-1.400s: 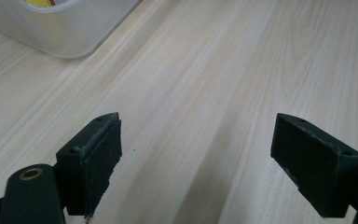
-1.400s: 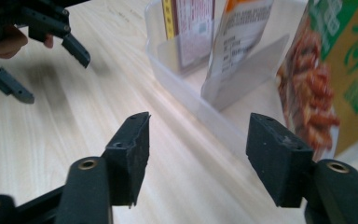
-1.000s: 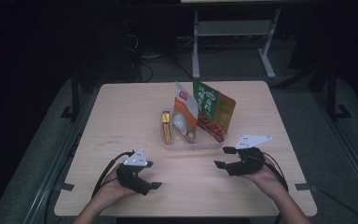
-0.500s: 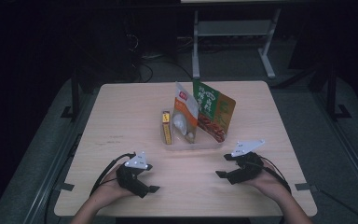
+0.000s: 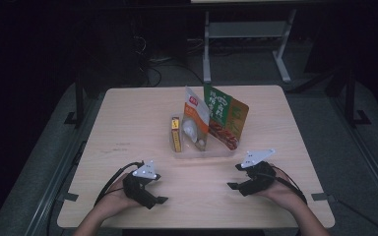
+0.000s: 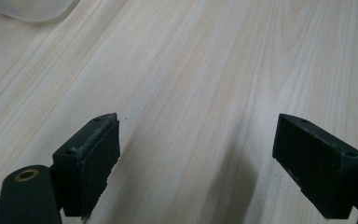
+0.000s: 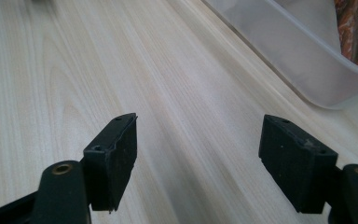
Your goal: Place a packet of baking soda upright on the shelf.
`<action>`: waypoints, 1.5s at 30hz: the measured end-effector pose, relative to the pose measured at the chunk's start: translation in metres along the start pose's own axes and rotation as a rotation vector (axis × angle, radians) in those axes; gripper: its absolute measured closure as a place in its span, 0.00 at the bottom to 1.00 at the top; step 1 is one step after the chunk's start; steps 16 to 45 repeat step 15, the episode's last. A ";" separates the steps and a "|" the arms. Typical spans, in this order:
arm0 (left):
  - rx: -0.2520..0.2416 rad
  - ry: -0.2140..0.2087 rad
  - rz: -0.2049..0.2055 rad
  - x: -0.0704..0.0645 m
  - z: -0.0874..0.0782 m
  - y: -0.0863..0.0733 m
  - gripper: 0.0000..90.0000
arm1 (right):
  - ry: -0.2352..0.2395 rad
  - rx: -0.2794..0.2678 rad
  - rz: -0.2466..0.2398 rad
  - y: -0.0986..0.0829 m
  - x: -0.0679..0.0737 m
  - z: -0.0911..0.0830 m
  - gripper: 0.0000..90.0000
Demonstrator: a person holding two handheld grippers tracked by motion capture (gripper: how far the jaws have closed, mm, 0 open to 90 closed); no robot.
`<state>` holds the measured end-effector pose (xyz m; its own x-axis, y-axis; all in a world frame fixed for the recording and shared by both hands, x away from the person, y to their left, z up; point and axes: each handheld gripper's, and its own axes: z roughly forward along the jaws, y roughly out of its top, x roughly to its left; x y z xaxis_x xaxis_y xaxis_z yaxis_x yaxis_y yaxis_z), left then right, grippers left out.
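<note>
On the left of the pale wooden table (image 5: 128, 128), the left black two-jaw gripper (image 5: 158, 199) is resting low near the front edge, held in the person's left hand (image 5: 113, 204). In the left gripper view its jaws are standing wide apart with only bare wood between them, gripping nothing.

Moving toward the middle, a clear, shallow plastic tray (image 5: 216, 150) is sitting well beyond both grippers. In it, a narrow yellow box (image 5: 175, 134) is standing on edge at the left, a white-and-orange pouch (image 5: 194, 120) is leaning upright beside it, and a green-and-orange snack bag (image 5: 226, 118) is leaning at the right. Their printing is too small to read.

On the right, the right black two-jaw gripper (image 5: 235, 177) is lying near the tray's front right corner without touching it. In the right gripper view its jaws are also gaping wide and empty, with the tray wall (image 7: 298, 56) just ahead.
</note>
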<state>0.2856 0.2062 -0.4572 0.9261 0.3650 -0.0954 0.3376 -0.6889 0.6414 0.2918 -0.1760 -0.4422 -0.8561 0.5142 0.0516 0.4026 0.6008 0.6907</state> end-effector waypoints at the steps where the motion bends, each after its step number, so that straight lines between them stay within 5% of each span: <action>1: 0.000 0.000 0.001 0.000 0.000 0.000 0.16 | 0.000 0.000 0.000 0.000 0.000 0.000 0.31; 45: 0.012 0.000 0.021 0.001 0.000 0.001 0.16 | -0.005 -0.012 0.002 -0.001 -0.001 -0.002 0.31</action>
